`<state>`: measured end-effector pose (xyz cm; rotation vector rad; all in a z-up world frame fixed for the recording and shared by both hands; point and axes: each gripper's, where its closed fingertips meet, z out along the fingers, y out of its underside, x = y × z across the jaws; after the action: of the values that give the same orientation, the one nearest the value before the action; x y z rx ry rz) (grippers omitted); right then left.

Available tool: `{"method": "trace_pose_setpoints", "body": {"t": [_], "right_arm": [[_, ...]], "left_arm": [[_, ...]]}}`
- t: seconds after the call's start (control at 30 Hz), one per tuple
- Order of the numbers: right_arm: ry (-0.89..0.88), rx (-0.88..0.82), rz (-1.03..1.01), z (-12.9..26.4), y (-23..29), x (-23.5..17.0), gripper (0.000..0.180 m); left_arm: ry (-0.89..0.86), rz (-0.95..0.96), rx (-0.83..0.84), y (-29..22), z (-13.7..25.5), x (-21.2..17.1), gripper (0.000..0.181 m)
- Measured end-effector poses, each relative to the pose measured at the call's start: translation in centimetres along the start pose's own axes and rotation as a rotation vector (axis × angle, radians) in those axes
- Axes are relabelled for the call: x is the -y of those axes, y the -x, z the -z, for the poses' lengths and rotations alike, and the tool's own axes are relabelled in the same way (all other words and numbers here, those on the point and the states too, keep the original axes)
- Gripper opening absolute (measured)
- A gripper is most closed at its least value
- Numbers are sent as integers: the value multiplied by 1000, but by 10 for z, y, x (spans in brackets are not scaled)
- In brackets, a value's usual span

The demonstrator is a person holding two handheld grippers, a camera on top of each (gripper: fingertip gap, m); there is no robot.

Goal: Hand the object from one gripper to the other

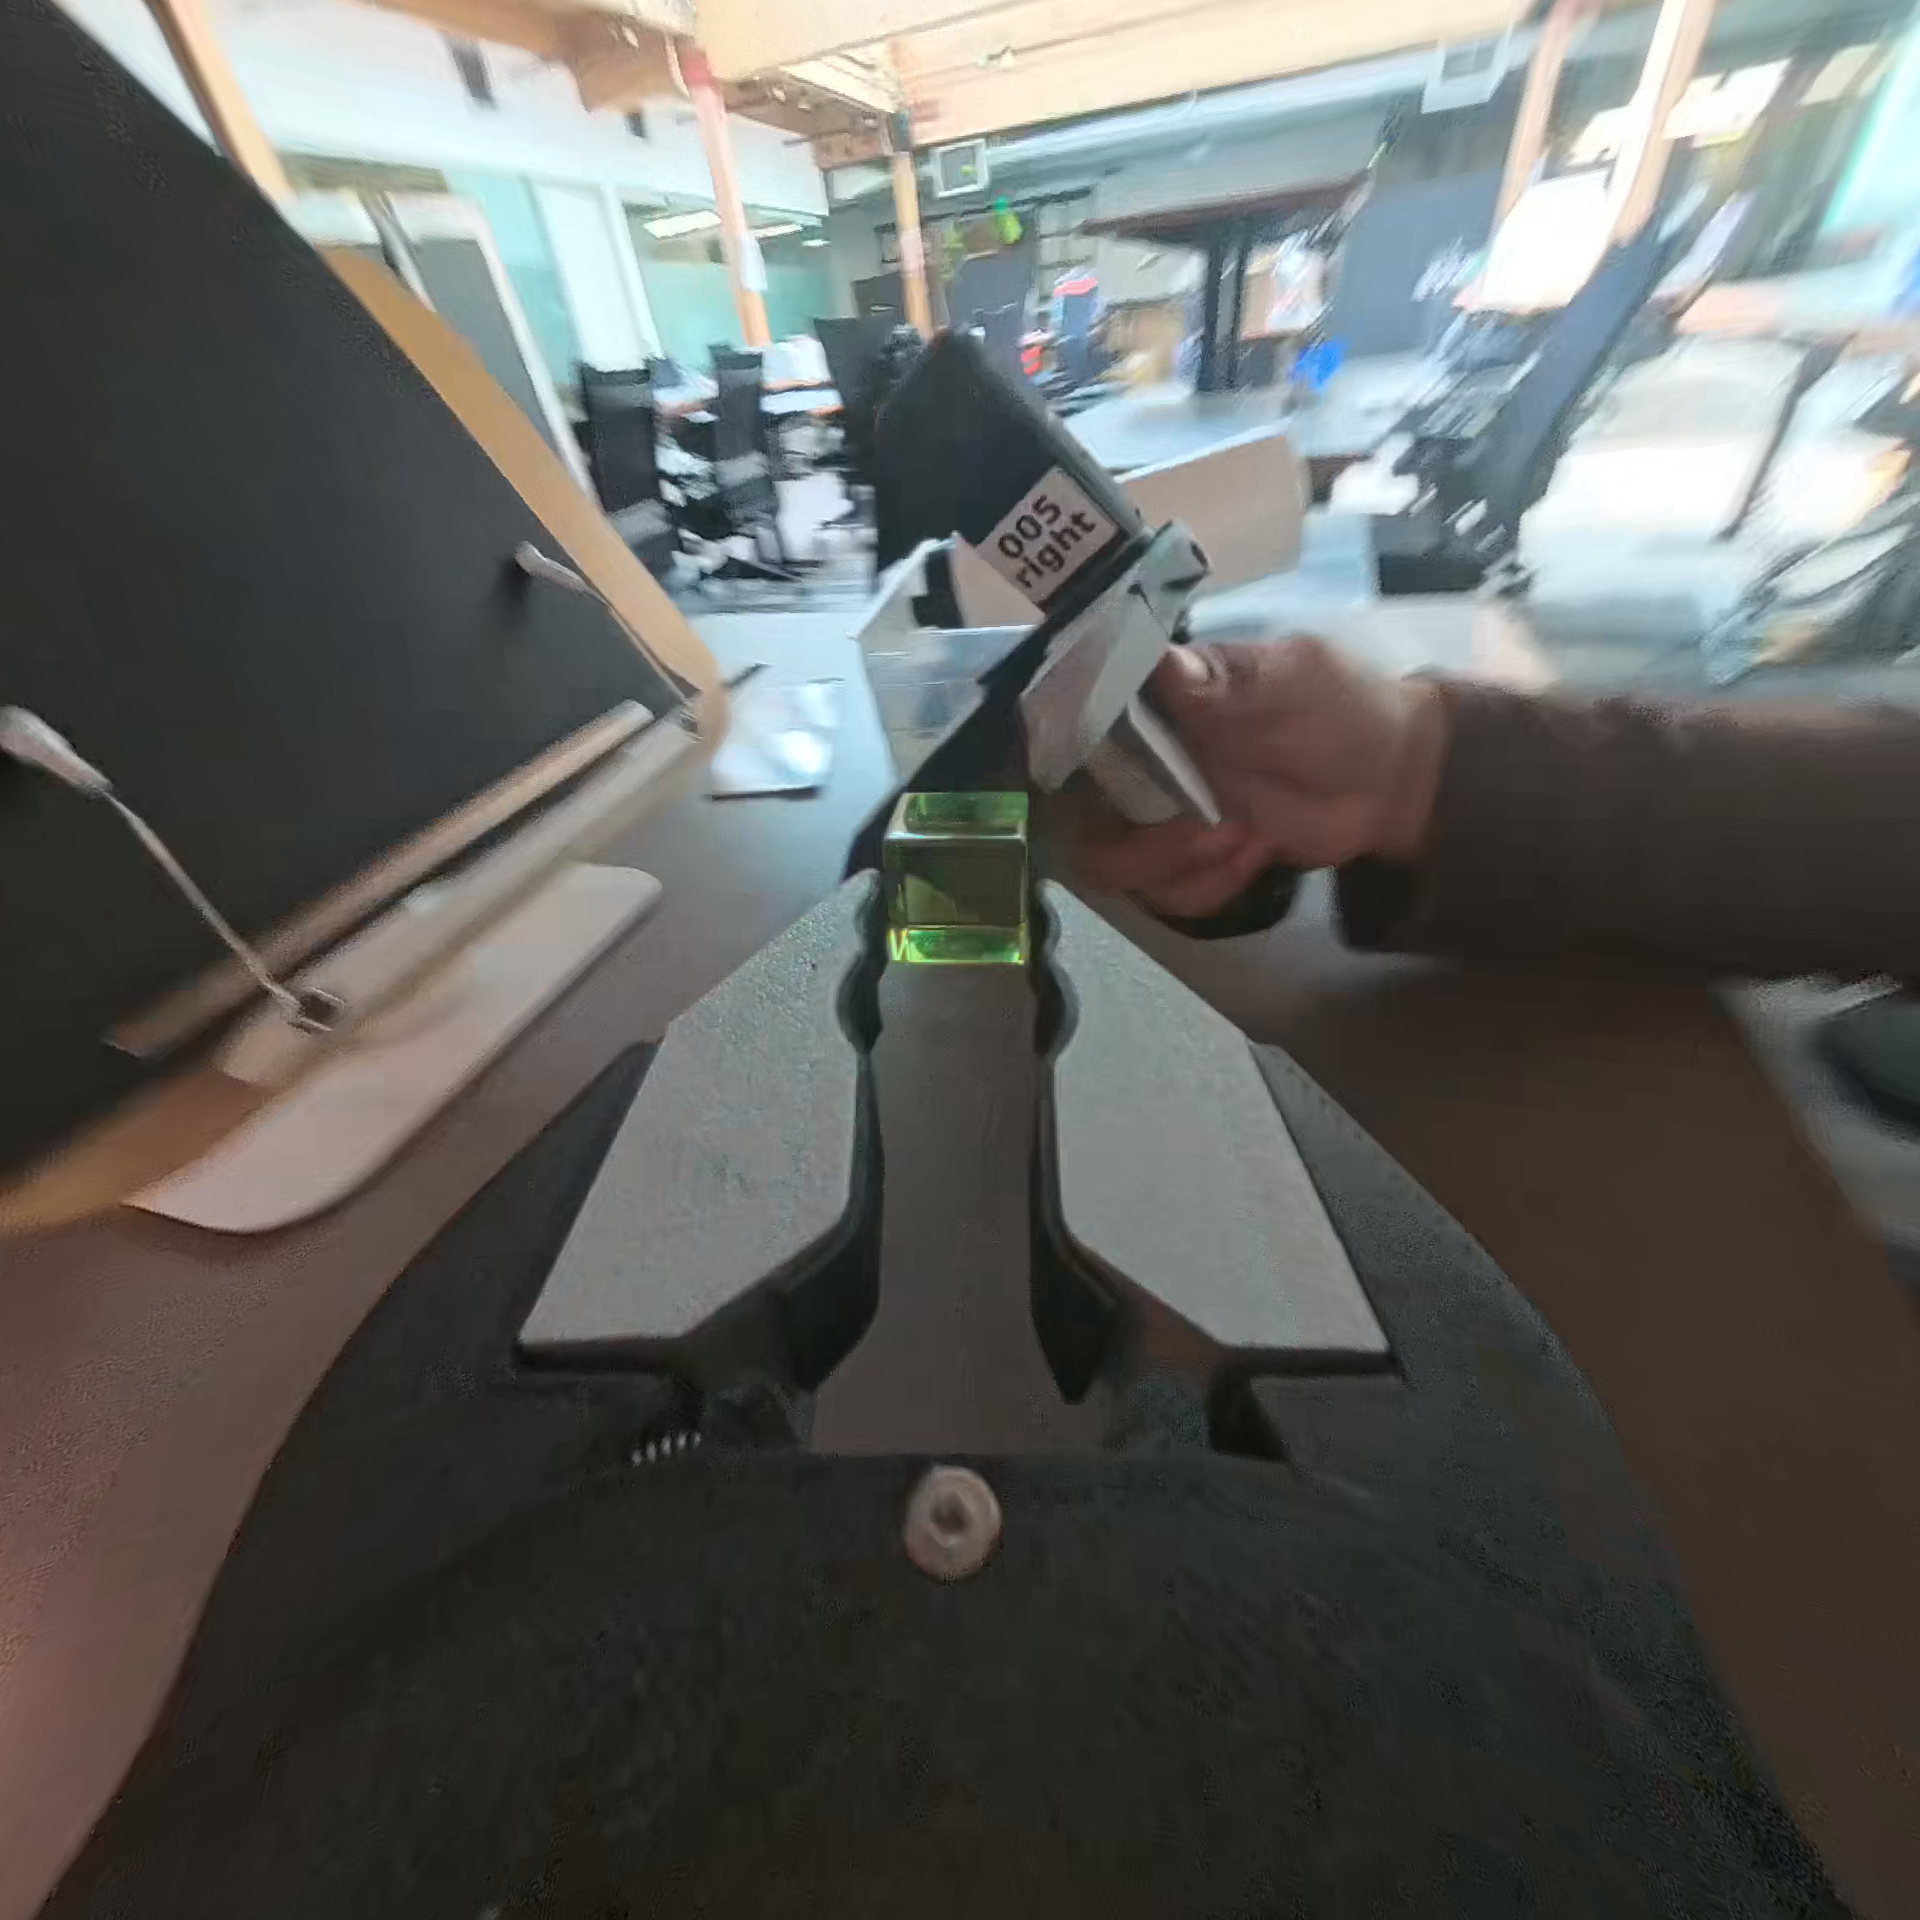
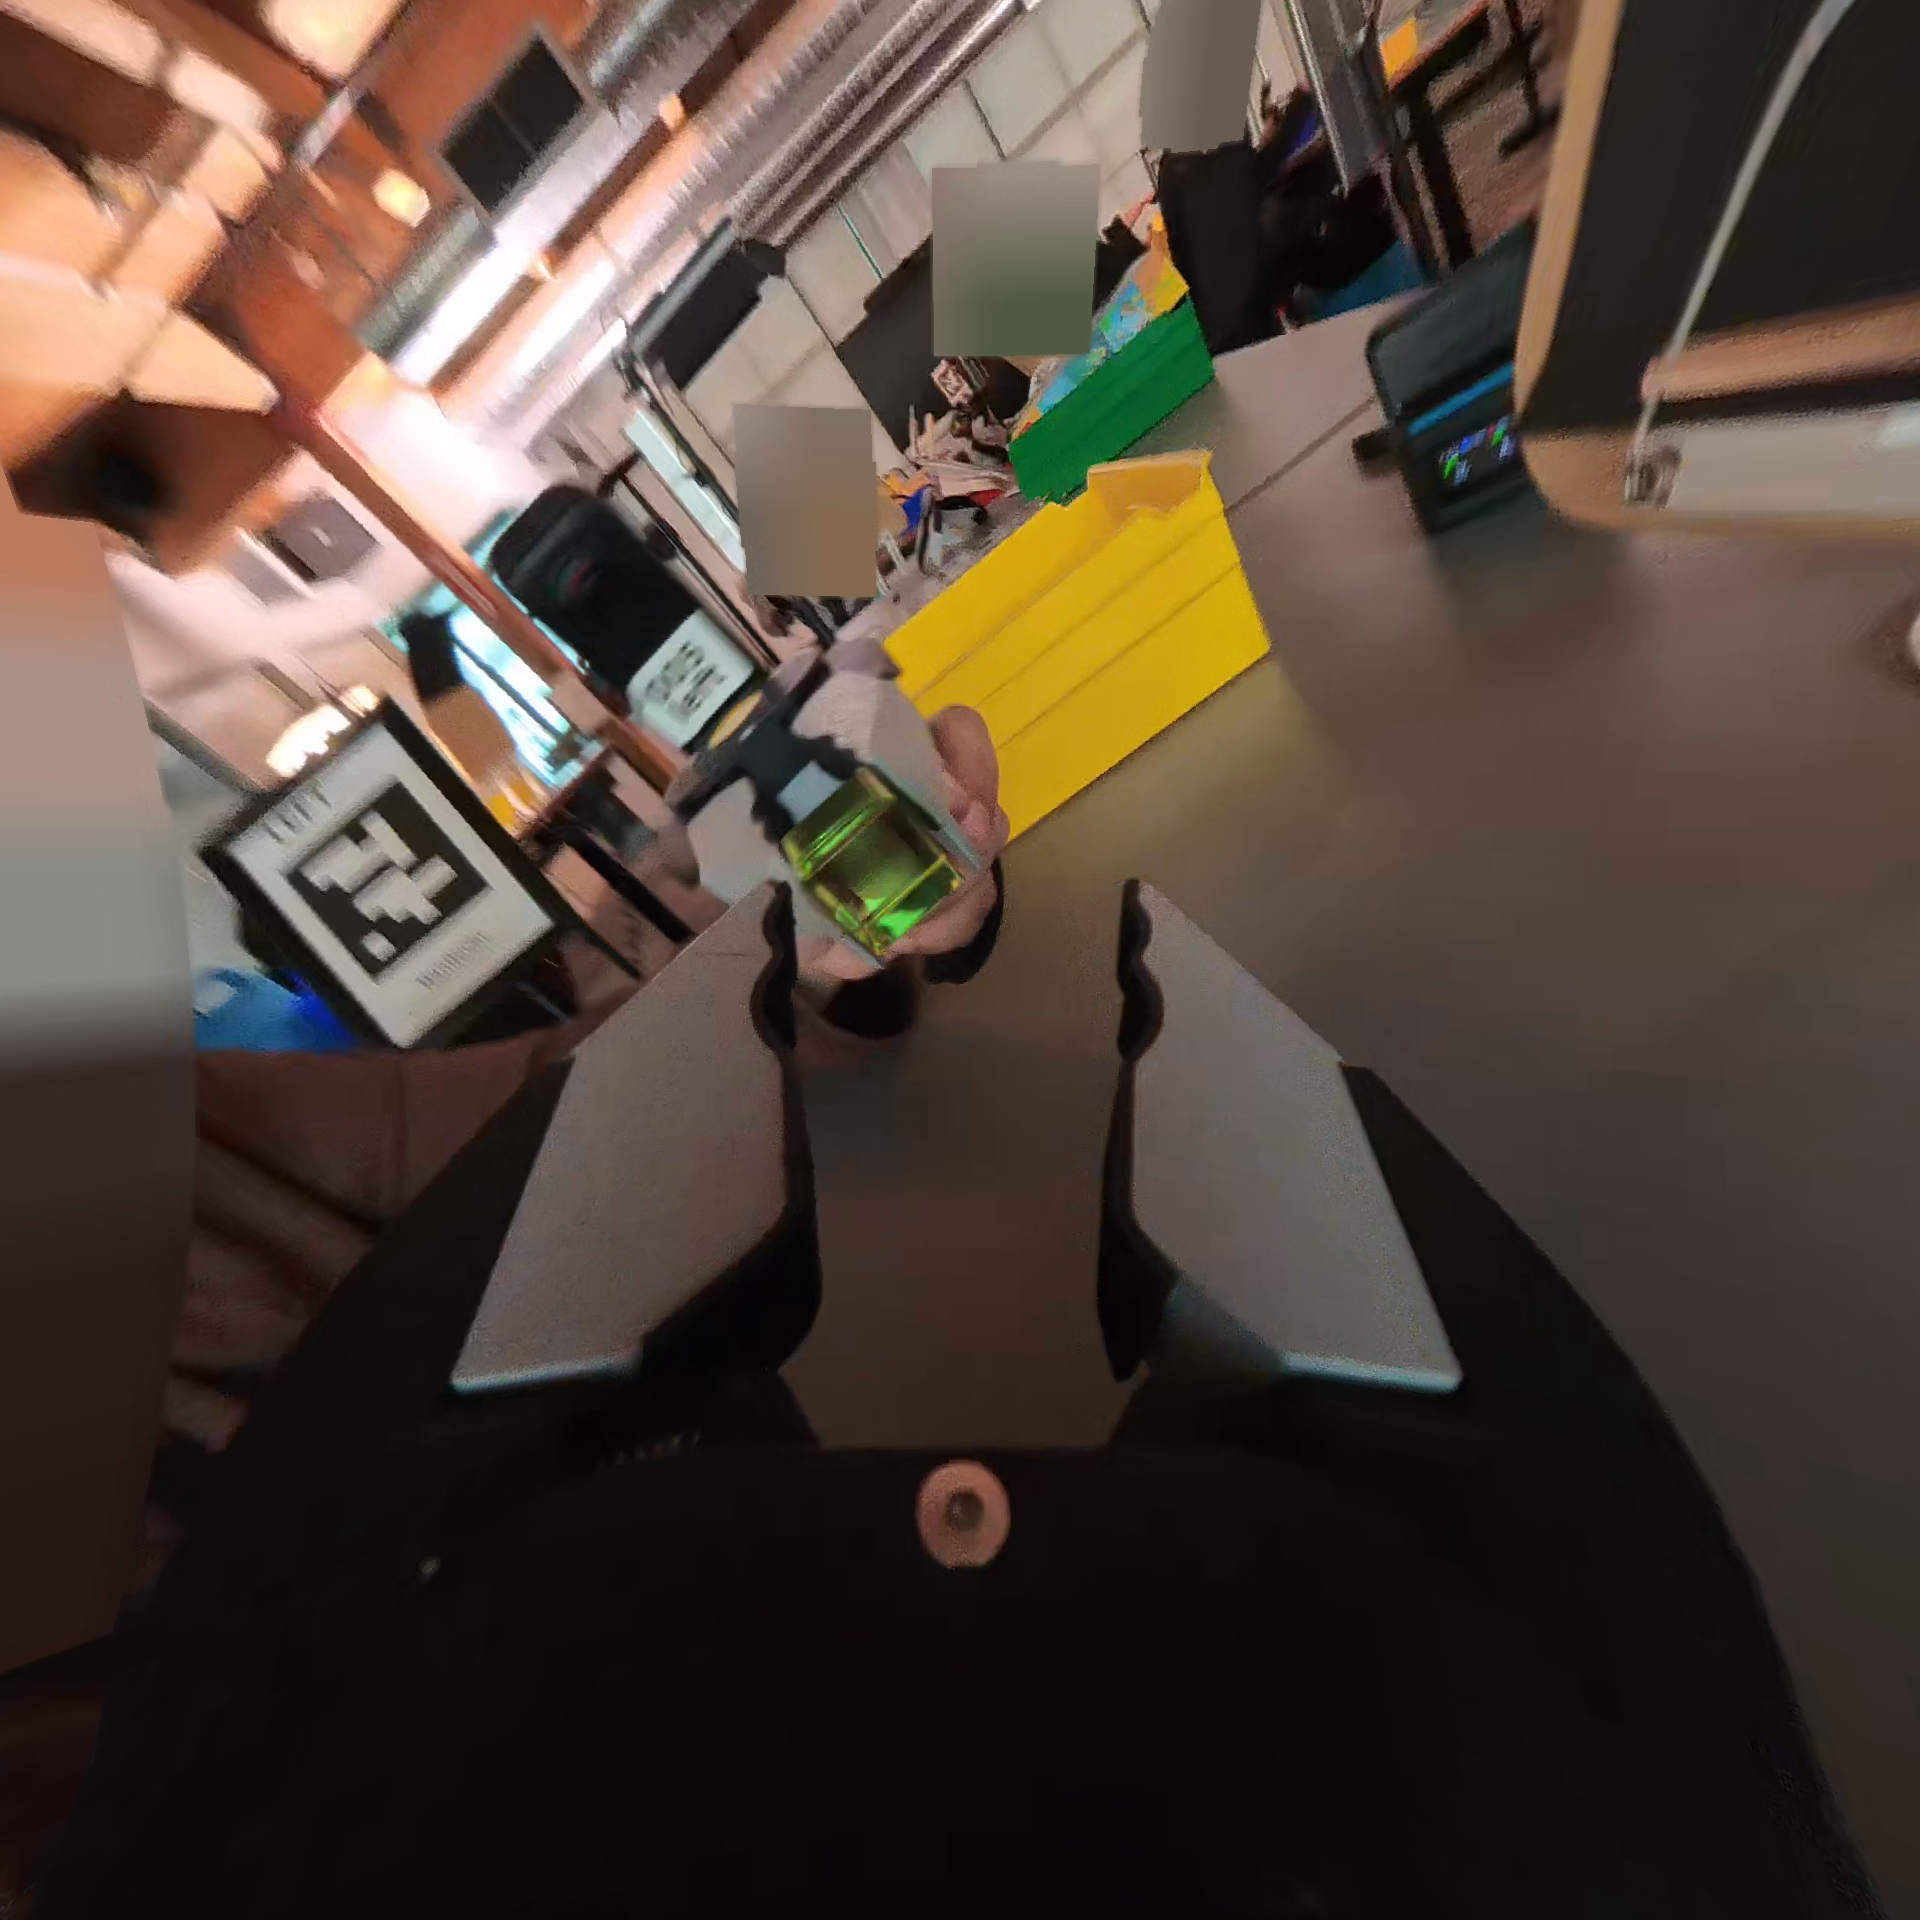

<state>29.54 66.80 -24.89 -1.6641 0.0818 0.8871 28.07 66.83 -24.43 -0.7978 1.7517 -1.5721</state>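
currently we hold the green translucent cube point(image 1: 956, 883) pinched between the tips of the left gripper point(image 1: 956, 914), lifted clear of the dark table point(image 1: 1455, 1143); the fingers point(image 1: 769, 1122) press on two opposite faces and the block sits level in the left wrist view. the right gripper point(image 2: 951, 935) has its jaws spread wide with nothing between them. in the right wrist view the cube point(image 2: 873, 873) lies just ahead of the tips and off toward one finger, not yet inside the gap. in the left wrist view the right gripper point(image 1: 1039, 623) shows just behind the cube, tilted, with a hand point(image 1: 1278, 779) on its grip; whether it touches the cube there we cannot tell, since motion blur smears that edge. we judge the step in hand to be the approach of the receiver: the giver has its load, the transfer grip is not yet made. the next move calls for centring the open jaws on the cube's free faces, crosswise to the left fingers, closing firmly, and only then loosening the left. the smooth block could slip if both let go together. a yellow bin point(image 2: 1091, 644) and a green bin point(image 2: 1112, 405) stand well beyond on the table.
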Motion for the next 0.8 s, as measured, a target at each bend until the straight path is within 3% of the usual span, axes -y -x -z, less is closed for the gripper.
{"method": "trace_pose_setpoints", "body": {"t": [0.03, 0.27, 0.37, 0.47, 0.53, 0.7, 0.8], "right_arm": [[10, -8, 73, 1, 5, 1, 60], [162, -251, 629, -6, 12, -11, 67], [230, -382, 872, -11, 8, -19, 69], [277, -442, 1050, -17, 10, -26, 54], [306, -470, 1109, -18, 9, -29, 30], [260, -541, 1108, -12, 6, -15, 26], [175, -692, 1023, 12, -11, 12, 26]], "left_arm": [[-23, 110, -43, 1, 1, 1, 23], [-88, 616, -289, 0, 10, 1, 23], [-35, 692, -347, -9, 4, -9, 23], [5, 702, -366, -16, 0, -16, 24], [20, 701, -383, -20, -1, -18, 23], [-22, 716, -372, -14, -2, -12, 24], [-8, 685, -224, 10, -1, -23, 38]]}}
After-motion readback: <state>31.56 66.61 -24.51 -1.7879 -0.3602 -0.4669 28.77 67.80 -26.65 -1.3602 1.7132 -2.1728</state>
